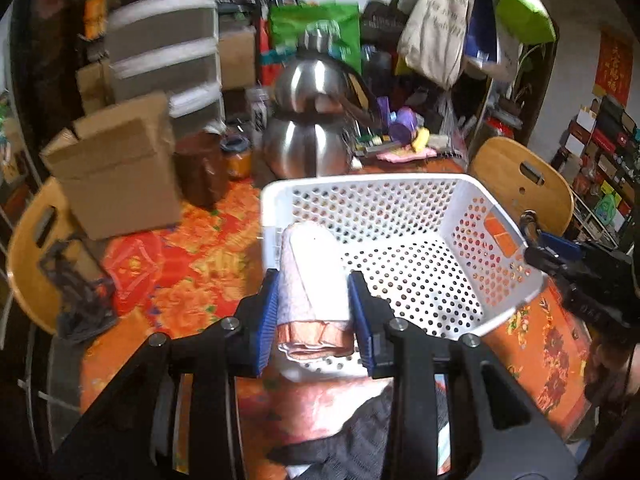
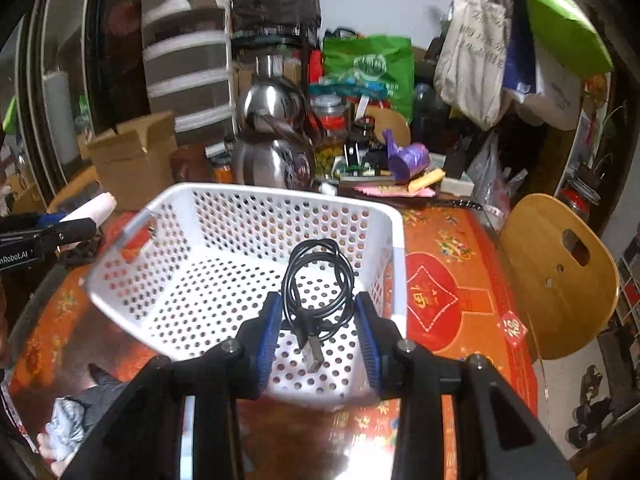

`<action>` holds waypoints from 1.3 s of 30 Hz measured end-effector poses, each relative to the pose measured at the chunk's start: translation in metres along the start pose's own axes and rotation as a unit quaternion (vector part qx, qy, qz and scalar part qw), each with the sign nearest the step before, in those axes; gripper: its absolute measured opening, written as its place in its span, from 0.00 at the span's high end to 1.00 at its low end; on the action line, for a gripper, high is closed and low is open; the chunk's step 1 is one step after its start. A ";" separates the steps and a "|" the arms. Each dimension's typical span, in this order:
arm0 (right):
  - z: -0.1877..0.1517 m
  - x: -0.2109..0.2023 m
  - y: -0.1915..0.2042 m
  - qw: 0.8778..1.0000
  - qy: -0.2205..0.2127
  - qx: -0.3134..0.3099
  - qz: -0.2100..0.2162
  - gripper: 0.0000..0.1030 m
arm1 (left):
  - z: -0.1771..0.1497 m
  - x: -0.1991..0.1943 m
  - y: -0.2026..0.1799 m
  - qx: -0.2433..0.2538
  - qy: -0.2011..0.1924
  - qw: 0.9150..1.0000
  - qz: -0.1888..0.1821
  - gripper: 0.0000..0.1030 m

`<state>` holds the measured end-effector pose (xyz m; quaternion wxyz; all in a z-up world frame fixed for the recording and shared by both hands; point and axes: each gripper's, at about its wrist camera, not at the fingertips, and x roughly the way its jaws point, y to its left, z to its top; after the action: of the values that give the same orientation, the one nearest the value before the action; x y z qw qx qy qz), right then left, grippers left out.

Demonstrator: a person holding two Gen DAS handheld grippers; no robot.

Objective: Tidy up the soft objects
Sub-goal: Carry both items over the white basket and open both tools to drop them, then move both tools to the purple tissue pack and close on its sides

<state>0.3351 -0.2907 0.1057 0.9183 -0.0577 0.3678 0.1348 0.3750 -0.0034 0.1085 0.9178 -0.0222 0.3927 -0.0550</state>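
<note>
A white perforated basket (image 1: 472,204) stands on the orange floral table; it also shows in the right wrist view (image 2: 132,268). My left gripper (image 1: 314,298) is shut on a rolled pink and white towel (image 1: 316,276), held over the basket's near left corner. My right gripper (image 2: 316,322) holds a coiled black USB cable (image 2: 320,280) between its blue pads, over the basket's near right side. The right gripper shows at the right edge of the left wrist view (image 1: 560,248). The left gripper with the towel shows at the left of the right wrist view (image 2: 80,216).
Stacked steel kettles (image 1: 308,120), a cardboard box (image 1: 116,168) and jars stand behind the basket. Wooden chairs (image 2: 560,276) flank the table. A dark cloth (image 1: 360,432) lies near the front edge, and a grey cloth (image 2: 64,424) at front left.
</note>
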 end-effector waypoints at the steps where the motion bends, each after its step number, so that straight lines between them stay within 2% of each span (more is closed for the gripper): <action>1: 0.001 0.007 -0.001 1.000 0.006 0.001 0.001 0.65 | 0.004 0.012 -0.001 -0.004 0.009 1.000 0.000 0.69; 5: 0.002 0.025 -0.006 1.000 0.021 0.016 0.017 0.65 | 0.007 0.046 -0.010 -0.007 0.030 1.000 0.004 0.69; 13: 0.000 0.037 -0.013 0.999 0.024 0.022 0.029 0.65 | 0.007 0.069 -0.010 -0.012 0.031 0.999 0.009 0.66; 14: 0.001 0.035 -0.014 0.999 0.015 0.027 0.030 0.63 | 0.007 0.070 -0.009 -0.013 0.030 0.999 0.012 0.56; 15: 0.001 0.034 -0.014 0.999 0.010 0.029 0.033 0.50 | 0.007 0.070 -0.008 -0.013 0.029 0.999 0.013 0.48; 16: 0.001 0.031 -0.013 0.999 0.005 0.030 0.034 0.40 | 0.006 0.068 -0.007 -0.014 0.026 0.999 0.013 0.30; 17: 0.002 0.028 -0.012 0.999 -0.004 0.025 0.030 0.24 | 0.006 0.064 -0.007 -0.012 0.019 1.000 0.013 0.17; 18: 0.002 0.025 -0.009 1.000 -0.014 0.016 0.023 0.20 | 0.005 0.060 -0.008 -0.010 0.010 1.000 0.014 0.14; 19: 0.002 0.023 -0.007 1.000 -0.020 0.010 0.016 0.20 | 0.005 0.056 -0.008 -0.008 0.001 1.000 0.016 0.10; 28: -0.004 0.015 0.000 0.999 -0.017 0.013 0.024 0.20 | -0.006 0.032 -0.007 0.003 -0.011 1.000 0.029 0.08; 36: -0.043 -0.031 -0.007 0.998 -0.026 0.047 0.032 0.20 | -0.055 -0.034 0.009 0.003 -0.034 0.999 0.027 0.08; 39: -0.064 -0.054 -0.008 0.996 -0.044 0.063 0.036 0.20 | -0.078 -0.056 0.018 -0.006 -0.040 0.999 0.032 0.09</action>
<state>0.2573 -0.3226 0.0970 0.9301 0.0192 0.3362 0.1471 0.2817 0.0209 0.0930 0.9340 -0.0171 0.3560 -0.0224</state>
